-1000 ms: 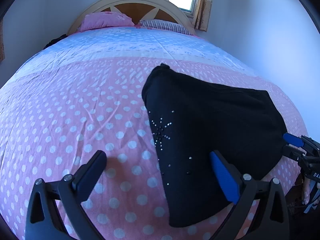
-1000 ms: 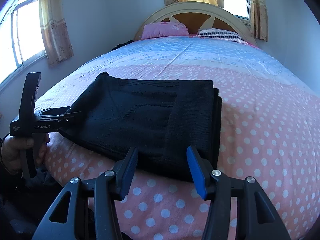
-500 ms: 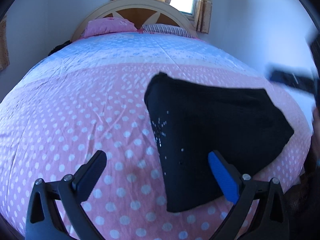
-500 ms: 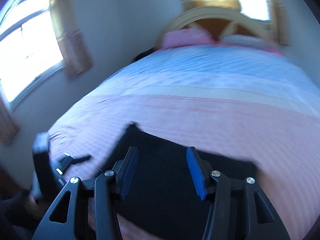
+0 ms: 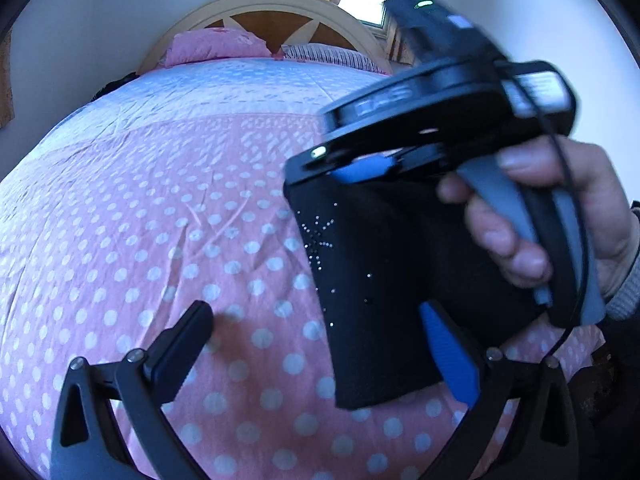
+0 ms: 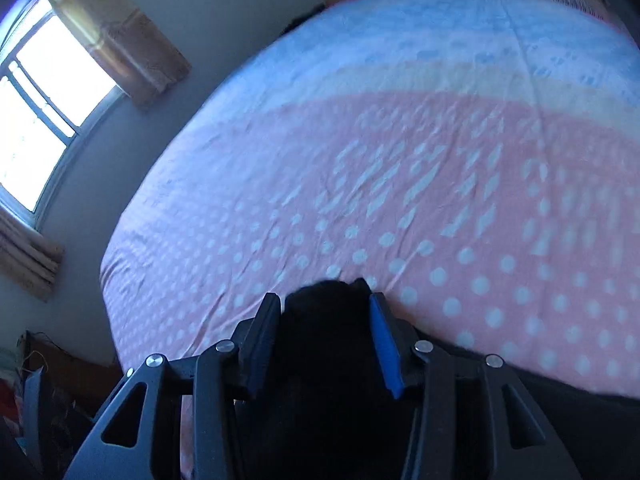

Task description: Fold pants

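I have the left gripper (image 5: pixel 316 356) spread wide over the bed (image 5: pixel 160 220), its fingers holding nothing: the black finger (image 5: pixel 180 344) sits above bare polka-dot sheet and the blue finger (image 5: pixel 452 356) overlaps the near edge of the pants (image 5: pixel 380 300). The pants lie folded into a dark block on the pink part of the sheet, mostly ahead of the blue finger, with a small starburst of sparkly studs facing up.

From the left wrist view, the right gripper (image 5: pixel 320 160) reaches in from the right, held in a hand (image 5: pixel 560 220), and its fingers meet the far corner of the pants (motion blur smears the tips). In its own view, the fingers stand partly apart with a bunch of black cloth between them; whether they actually pinch it, I cannot tell. Two pillows (image 5: pixel 216 44) rest against the headboard (image 5: pixel 264 12) well beyond.
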### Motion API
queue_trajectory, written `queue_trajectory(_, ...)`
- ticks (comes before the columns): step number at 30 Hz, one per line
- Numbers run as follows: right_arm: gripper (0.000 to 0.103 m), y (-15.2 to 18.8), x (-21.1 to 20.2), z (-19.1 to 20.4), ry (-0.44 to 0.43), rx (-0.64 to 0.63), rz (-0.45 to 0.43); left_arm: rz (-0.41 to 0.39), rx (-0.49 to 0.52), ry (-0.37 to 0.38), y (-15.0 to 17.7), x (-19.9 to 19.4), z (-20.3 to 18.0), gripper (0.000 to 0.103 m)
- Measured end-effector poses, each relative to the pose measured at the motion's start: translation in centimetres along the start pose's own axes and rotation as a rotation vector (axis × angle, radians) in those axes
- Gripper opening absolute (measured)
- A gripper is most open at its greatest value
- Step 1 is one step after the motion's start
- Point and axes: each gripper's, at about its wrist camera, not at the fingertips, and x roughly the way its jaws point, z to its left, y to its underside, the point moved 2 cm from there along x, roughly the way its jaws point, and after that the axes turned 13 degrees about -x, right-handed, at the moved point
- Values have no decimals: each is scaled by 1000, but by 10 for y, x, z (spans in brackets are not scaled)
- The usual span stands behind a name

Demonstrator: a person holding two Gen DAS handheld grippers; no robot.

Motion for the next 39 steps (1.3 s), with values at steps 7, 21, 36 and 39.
queue_trajectory(7, 57, 75, -81, -3, 78, -15, -66, -30, -47, -51, -2, -10, 18, 103)
queue_trajectory(21, 57, 142, -179, -67, 270, 149, -269, -66, -97, -16, -37, -10, 12, 103)
queue_trajectory(36, 48, 181, -167, -104, 168, 334, -221, 100, -70, 123, -43, 36, -12, 79)
queue_trajectory(39, 39, 183, -164, -99, 181, 327, -231, 104, -31, 138, -41, 36, -21, 57)
